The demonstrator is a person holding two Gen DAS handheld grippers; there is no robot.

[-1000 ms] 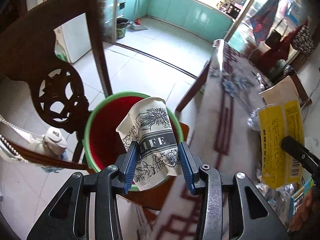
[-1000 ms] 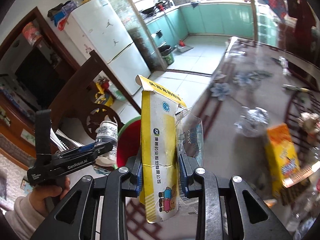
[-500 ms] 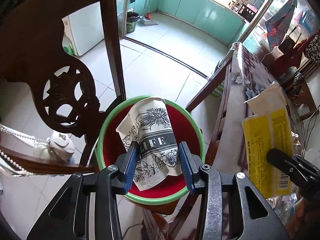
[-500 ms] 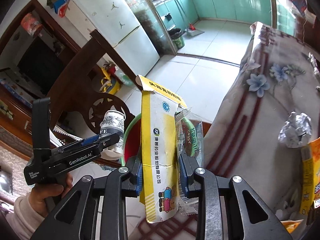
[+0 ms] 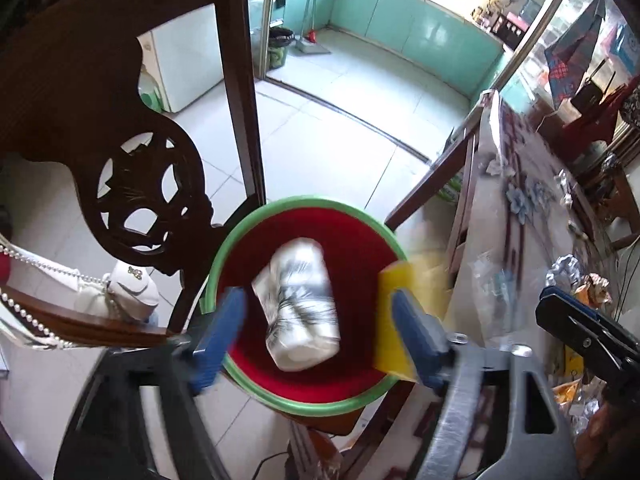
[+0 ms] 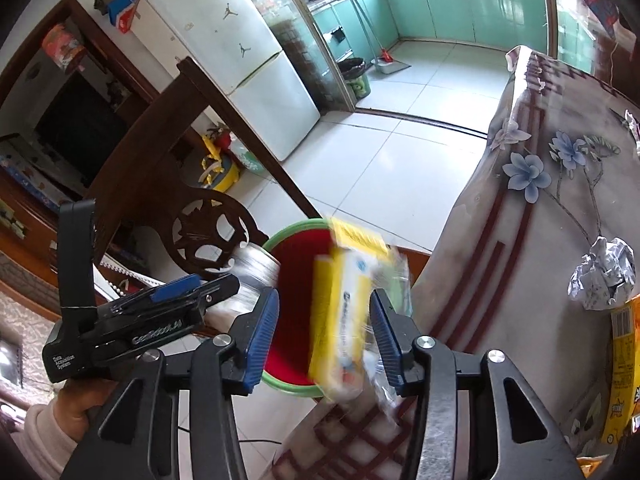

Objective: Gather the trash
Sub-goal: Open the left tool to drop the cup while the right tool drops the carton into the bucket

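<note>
1. half a second ago the left tongs (image 5: 316, 340) were clamped on the crumpled white paper cup with black floral print (image 5: 298, 304); now their blue pads stand wide apart and the cup, blurred, is loose between them over the red inside of the round green-rimmed bucket (image 5: 256, 224).
2. the right tongs (image 6: 322, 330) have let go likewise: jaws spread, holding nothing, with the yellow-and-white cardboard carton (image 6: 340, 312) and a clear plastic wrapper (image 6: 394, 280) blurred between them, above the bucket's right side.
3. judgement: both loads are released over the bucket, so this round of collecting looks almost finished. the carton lies close to the rim nearest the worktop, and may clip it.
4. more trash remains on the floral-cloth worktop (image 6: 560, 208): a crumpled silver foil ball (image 6: 604, 276) and a yellow snack packet (image 6: 624, 360) just beside it.
5. room: the dark carved wooden chair back (image 5: 132, 152) crowds the bucket's left; the worktop edge lies just right. straight up looks the freest way out.
</note>
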